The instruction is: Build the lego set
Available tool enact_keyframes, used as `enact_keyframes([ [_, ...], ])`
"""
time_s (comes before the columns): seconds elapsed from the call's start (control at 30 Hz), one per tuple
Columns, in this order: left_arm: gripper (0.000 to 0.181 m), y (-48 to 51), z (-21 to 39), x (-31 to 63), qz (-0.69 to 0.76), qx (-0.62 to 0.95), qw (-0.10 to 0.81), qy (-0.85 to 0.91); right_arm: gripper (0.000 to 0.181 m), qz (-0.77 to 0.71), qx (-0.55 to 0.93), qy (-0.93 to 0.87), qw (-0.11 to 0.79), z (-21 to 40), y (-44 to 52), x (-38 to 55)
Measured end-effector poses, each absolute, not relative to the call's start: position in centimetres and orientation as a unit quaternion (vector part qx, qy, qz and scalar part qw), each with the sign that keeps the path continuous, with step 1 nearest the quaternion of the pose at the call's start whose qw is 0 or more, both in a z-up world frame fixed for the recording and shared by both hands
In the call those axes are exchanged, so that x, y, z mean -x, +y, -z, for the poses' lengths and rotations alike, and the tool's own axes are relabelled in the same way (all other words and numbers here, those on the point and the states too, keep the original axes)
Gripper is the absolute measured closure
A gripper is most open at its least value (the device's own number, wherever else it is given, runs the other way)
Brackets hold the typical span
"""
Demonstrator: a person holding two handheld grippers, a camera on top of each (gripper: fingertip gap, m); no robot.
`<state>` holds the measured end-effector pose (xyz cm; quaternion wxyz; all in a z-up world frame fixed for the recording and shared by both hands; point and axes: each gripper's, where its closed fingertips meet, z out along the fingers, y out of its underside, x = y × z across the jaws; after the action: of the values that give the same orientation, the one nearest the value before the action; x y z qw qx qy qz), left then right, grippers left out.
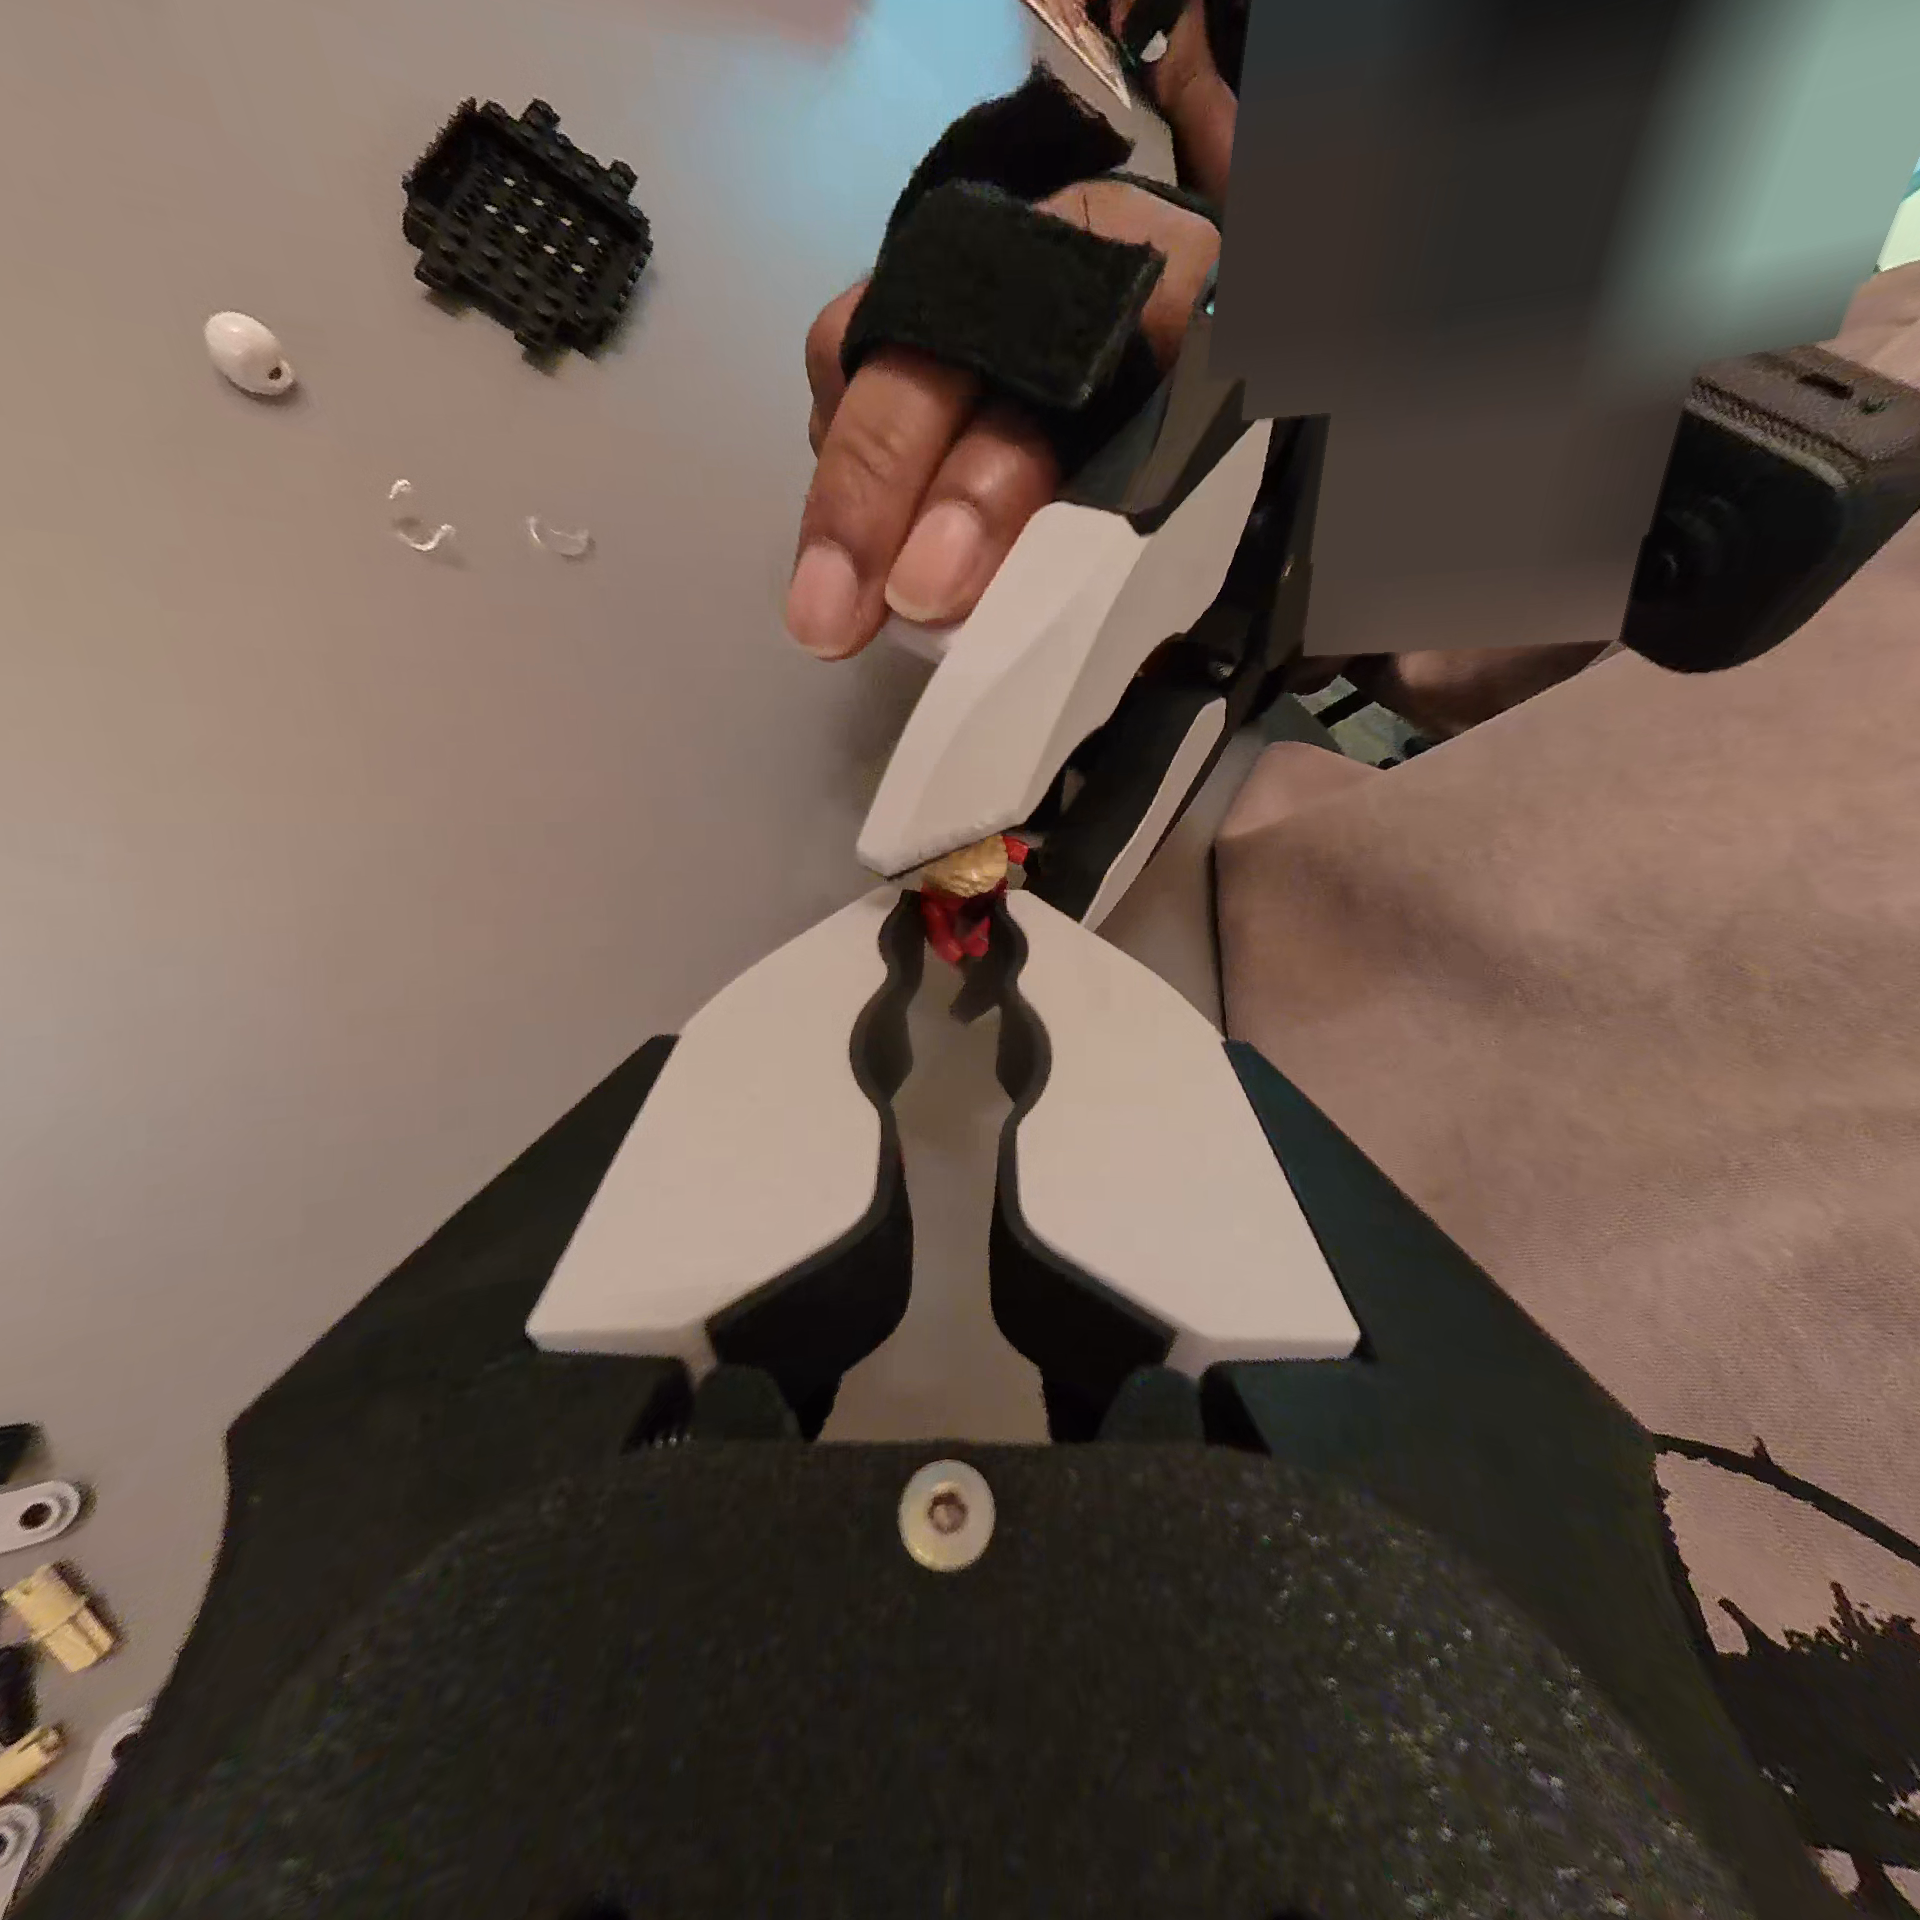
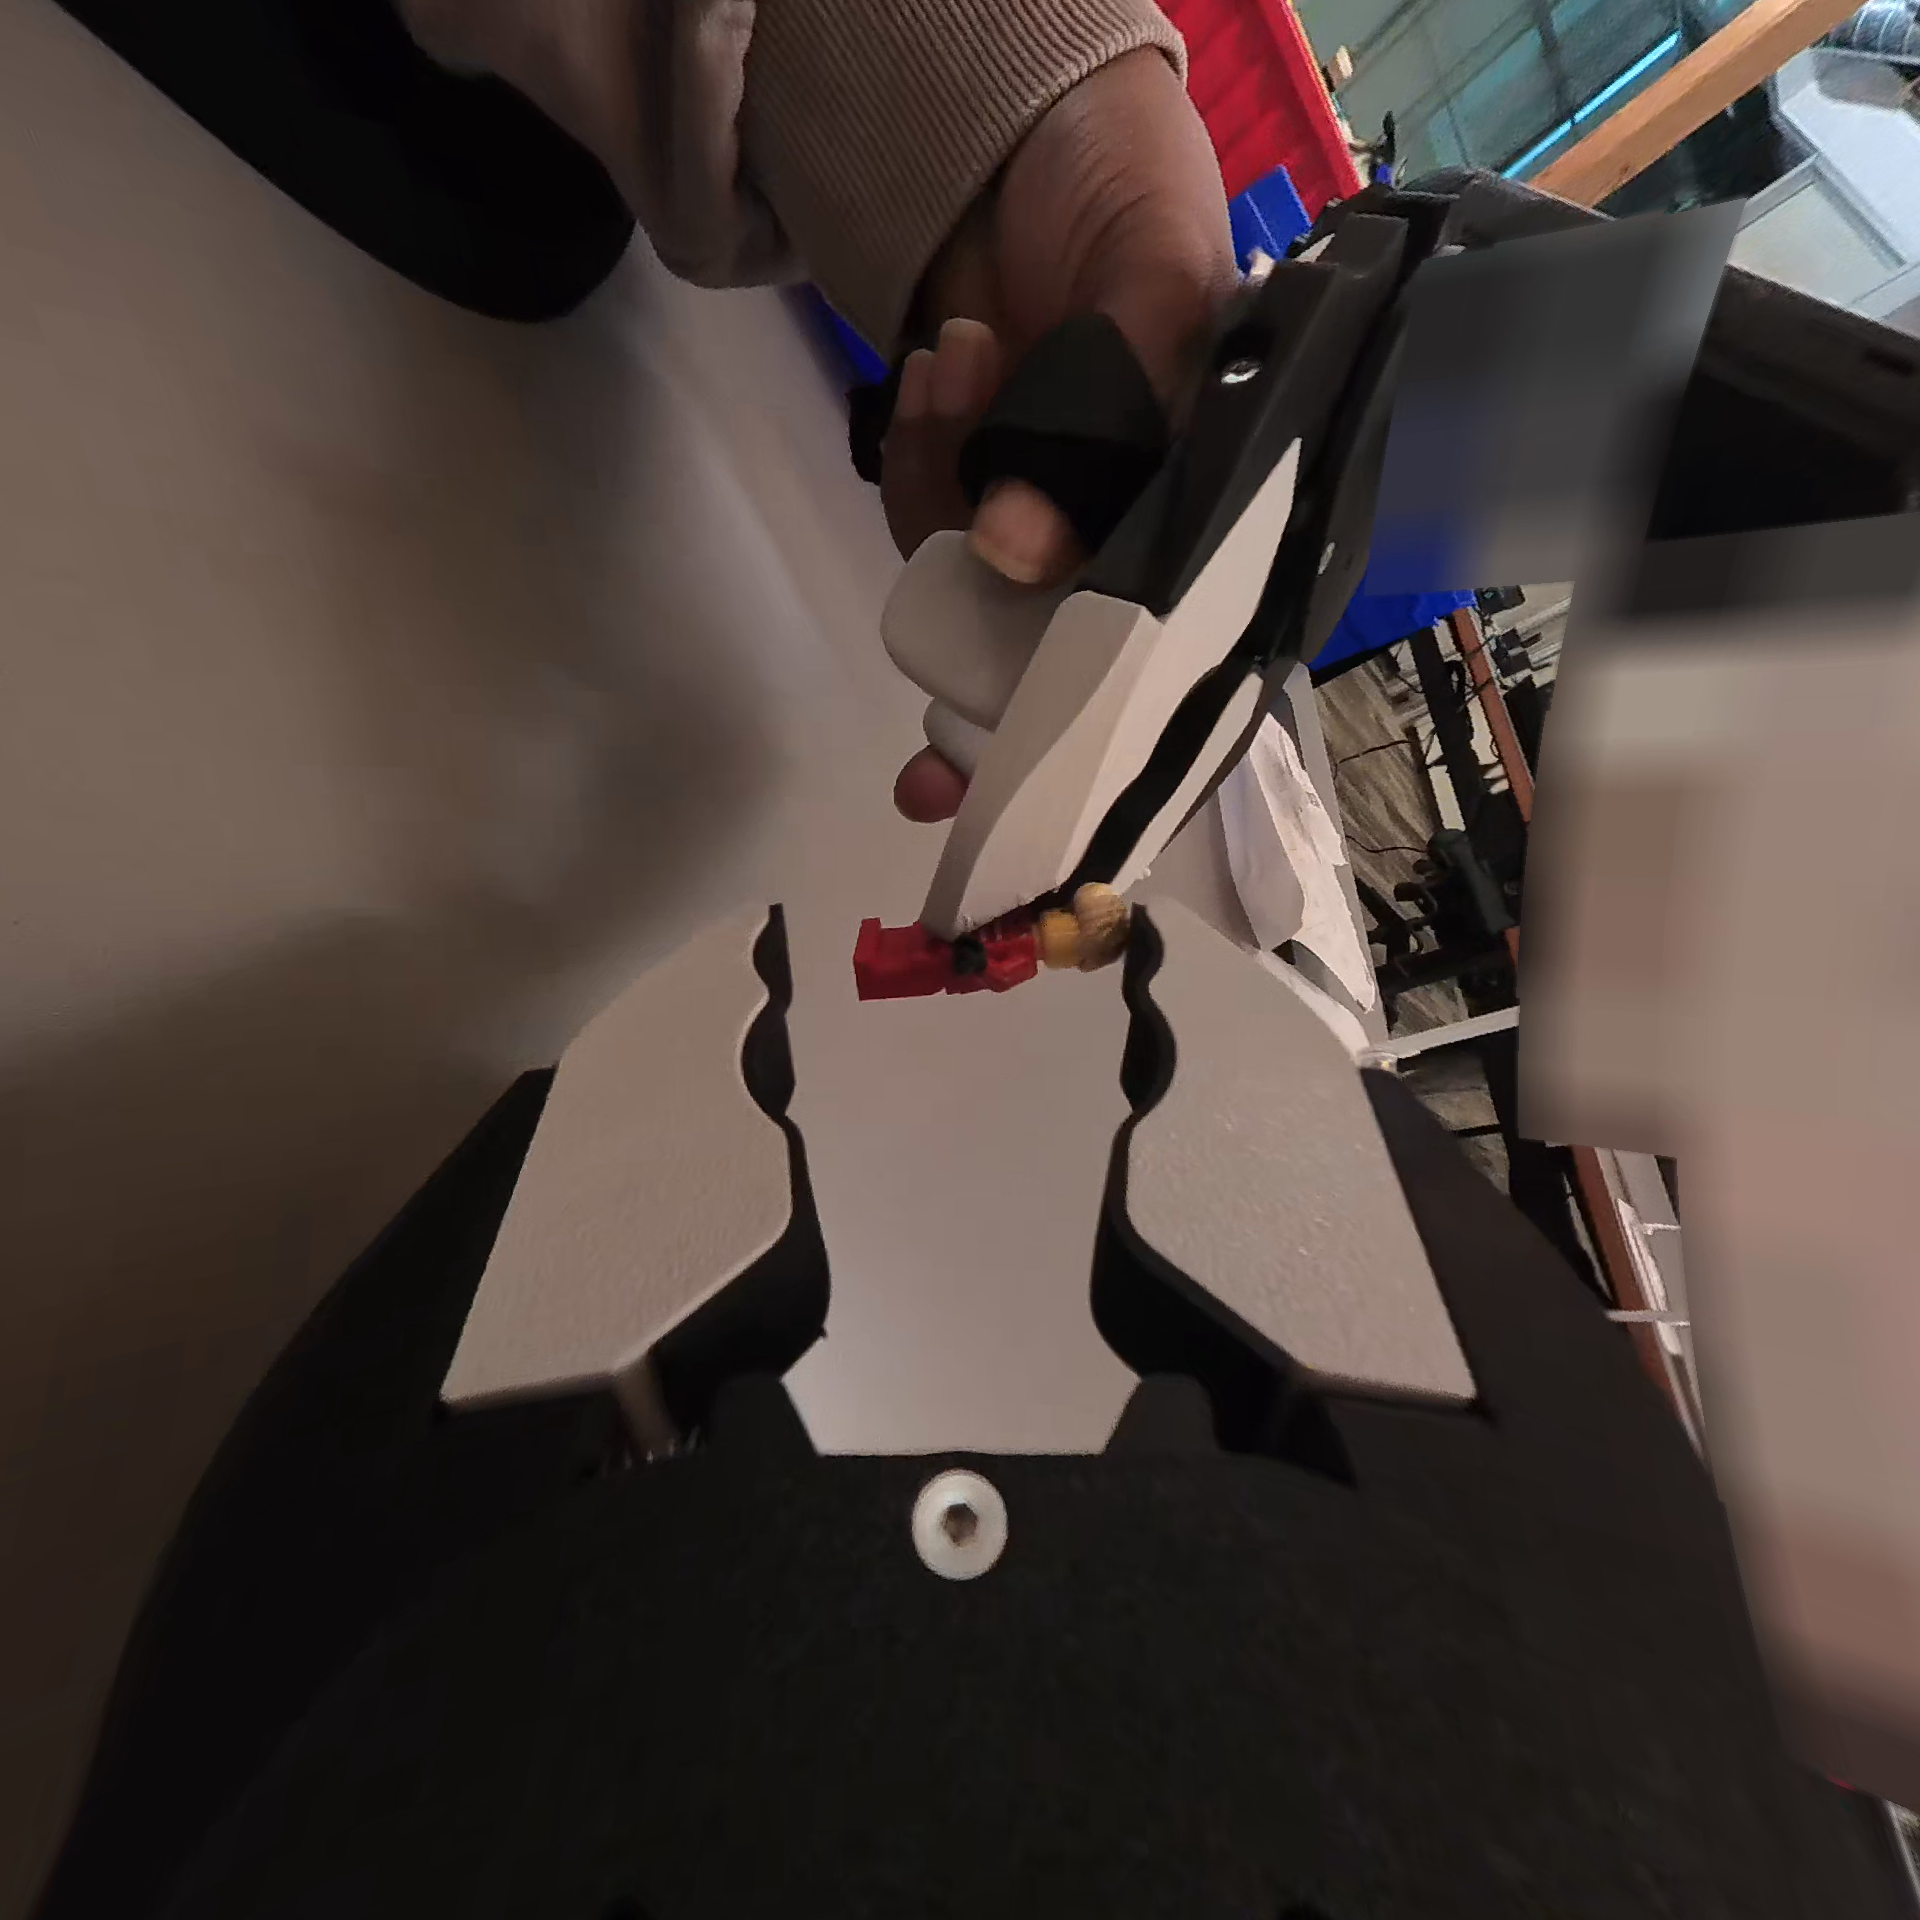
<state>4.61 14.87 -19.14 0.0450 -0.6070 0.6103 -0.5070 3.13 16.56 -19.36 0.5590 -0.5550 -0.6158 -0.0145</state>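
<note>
A small red minifigure with a yellow head and gold hair is held above the grey table. My left gripper is shut on its red body. In the right wrist view the figure lies sideways, with its legs to the left and its head to the right. My right gripper is open, its fingertips on either side of the figure. The head is close to its right fingertip. The left gripper's fingers come down from the upper right, gripped by a hand.
On the grey table lie a black brick assembly, a white oval piece and small clear pieces. Tan and grey parts lie at the lower left. A person's beige sweater fills the right. Red and blue bins stand behind. Both grippers' tips are close together, under 4 cm apart. The white oval piece is about 20 centimetres from both grippers' fingertips.
</note>
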Motion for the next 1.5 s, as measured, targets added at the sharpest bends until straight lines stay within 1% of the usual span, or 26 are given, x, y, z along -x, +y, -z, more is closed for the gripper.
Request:
enact_keyframes([
  [0.1,0.169,14.5,19.1,-4.5,0.513,0.601,0.036,0.612,0.132,0.010,0.550,-0.611,0.569,18.9,16.5,-3.1],
  [0.23,0.169,14.1,18.8,-4.2,0.529,0.592,0.018,0.607,0.132,-0.016,0.551,-0.606,0.574,18.6,16.1,-2.7],
  [0.5,0.170,13.1,17.6,-3.8,0.572,0.563,-0.013,0.597,0.134,-0.157,0.588,-0.550,0.571,17.5,14.9,-2.1],
  [0.6,0.170,13.0,17.6,-3.7,0.574,0.561,-0.018,0.596,0.135,-0.178,0.589,-0.544,0.570,17.4,14.7,-1.9],
  [0.67,0.171,13.0,17.9,-3.8,0.570,0.563,-0.018,0.598,0.137,-0.176,0.590,-0.548,0.566,17.5,14.7,-1.9],
  [0.9,0.171,13.1,17.9,-3.7,0.585,0.561,-0.039,0.585,0.135,-0.142,0.580,-0.566,0.569,17.4,14.7,-2.0],
  [1.03,0.171,13.1,17.9,-3.5,0.594,0.557,-0.054,0.578,0.128,-0.103,0.574,-0.584,0.565,17.7,14.8,-2.4],
  [1.1,0.172,12.8,18.0,-3.5,0.593,0.555,-0.059,0.580,0.127,-0.107,0.573,-0.586,0.562,17.8,14.7,-2.2],
  [1.3,0.172,12.6,18.2,-3.6,0.587,0.556,-0.059,0.585,0.131,-0.113,0.573,-0.590,0.557,18.1,14.4,-2.1],
  [1.5,0.172,12.1,18.6,-3.4,0.590,0.552,-0.081,0.584,0.132,-0.110,0.559,-0.608,0.553,18.5,13.9,-1.8],
])
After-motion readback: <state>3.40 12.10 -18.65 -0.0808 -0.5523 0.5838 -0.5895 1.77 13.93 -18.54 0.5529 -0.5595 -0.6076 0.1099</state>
